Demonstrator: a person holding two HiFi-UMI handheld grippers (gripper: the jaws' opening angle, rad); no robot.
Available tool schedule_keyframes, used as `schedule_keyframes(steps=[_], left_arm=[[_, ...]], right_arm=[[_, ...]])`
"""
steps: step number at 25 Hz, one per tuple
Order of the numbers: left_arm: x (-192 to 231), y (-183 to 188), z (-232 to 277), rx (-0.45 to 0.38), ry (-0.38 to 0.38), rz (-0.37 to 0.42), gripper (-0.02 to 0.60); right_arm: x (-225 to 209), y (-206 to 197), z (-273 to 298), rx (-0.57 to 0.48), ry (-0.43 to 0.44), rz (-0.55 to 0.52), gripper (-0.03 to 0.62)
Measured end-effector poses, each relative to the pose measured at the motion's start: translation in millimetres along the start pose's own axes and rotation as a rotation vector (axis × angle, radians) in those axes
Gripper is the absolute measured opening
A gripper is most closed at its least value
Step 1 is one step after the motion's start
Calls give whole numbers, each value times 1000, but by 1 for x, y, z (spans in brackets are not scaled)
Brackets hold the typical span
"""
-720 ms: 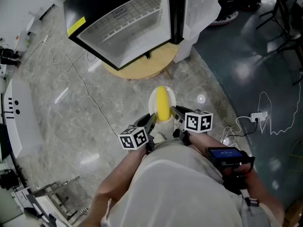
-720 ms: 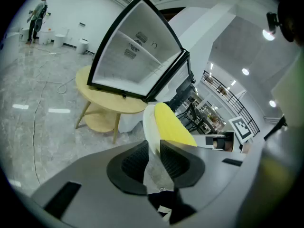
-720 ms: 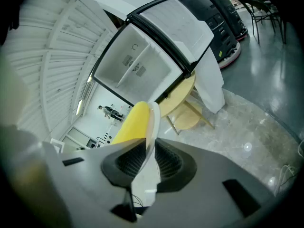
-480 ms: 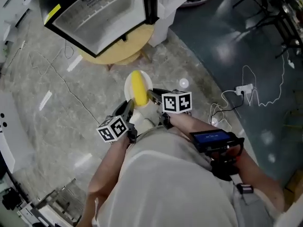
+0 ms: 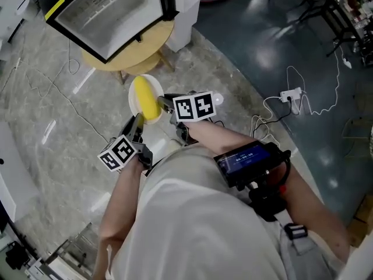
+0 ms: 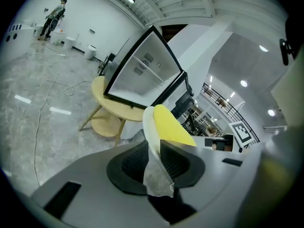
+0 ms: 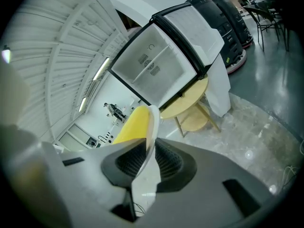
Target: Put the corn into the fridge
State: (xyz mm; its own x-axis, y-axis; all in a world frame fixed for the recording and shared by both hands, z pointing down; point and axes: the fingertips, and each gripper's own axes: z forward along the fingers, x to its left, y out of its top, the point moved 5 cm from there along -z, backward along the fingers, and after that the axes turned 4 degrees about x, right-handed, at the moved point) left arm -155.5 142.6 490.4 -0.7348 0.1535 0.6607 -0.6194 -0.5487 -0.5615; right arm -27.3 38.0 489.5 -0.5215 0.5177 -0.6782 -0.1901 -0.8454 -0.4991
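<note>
We hold the yellow corn cob [image 5: 145,98] on a round white plate [image 5: 131,102], with our left hand-held gripper [image 5: 137,123] and right hand-held gripper [image 5: 165,101] each clamped on its rim. The open black-framed fridge [image 5: 111,10] stands well apart from the corn, so we judge that the approach and placing it inside remain.

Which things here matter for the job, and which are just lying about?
Job: corn, plate carrying it, open fridge, left hand-held gripper and right hand-held gripper, both shut on the plate.
Lying about: power strip on the floor, round table.
</note>
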Motion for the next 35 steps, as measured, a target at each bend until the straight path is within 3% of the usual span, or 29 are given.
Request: schedule_keyframes(steps=[16,35], left_arm=[[-6,-22,-20,16,-8,36,84],[-10,-22,-14,44,-30,65,84]], right_arm=[[10,-28,-20,-30,-8,14,55],[5,-30,-24,-47,-27,37,55]])
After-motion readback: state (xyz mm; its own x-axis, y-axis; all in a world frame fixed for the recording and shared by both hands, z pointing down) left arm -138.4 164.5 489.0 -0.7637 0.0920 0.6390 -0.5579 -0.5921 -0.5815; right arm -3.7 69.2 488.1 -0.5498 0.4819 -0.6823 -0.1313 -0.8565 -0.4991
